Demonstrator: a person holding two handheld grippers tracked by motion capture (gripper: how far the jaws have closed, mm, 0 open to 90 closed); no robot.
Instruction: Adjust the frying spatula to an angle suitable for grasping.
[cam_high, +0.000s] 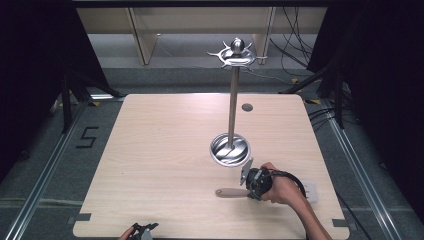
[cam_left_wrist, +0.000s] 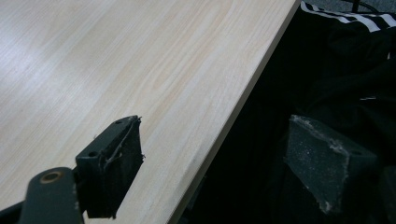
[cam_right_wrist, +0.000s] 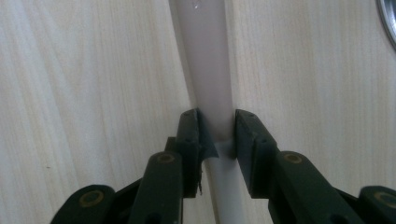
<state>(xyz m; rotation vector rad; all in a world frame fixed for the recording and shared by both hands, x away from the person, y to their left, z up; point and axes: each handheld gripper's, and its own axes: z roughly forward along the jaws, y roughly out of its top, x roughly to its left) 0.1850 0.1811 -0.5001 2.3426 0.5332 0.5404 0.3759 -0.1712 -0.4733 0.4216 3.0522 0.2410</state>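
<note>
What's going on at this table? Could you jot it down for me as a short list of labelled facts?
Surface: pale wooden table
Standing item: metal rack with a round base, upright pole and hooked top
Item being handled: beige utensil handle, lying flat on the table
Right gripper: jaws closed on the handle, one on each side
Left gripper: open, holding nothing, at the table's near edge
Handle's position: near the rack's base, apart from it
</note>
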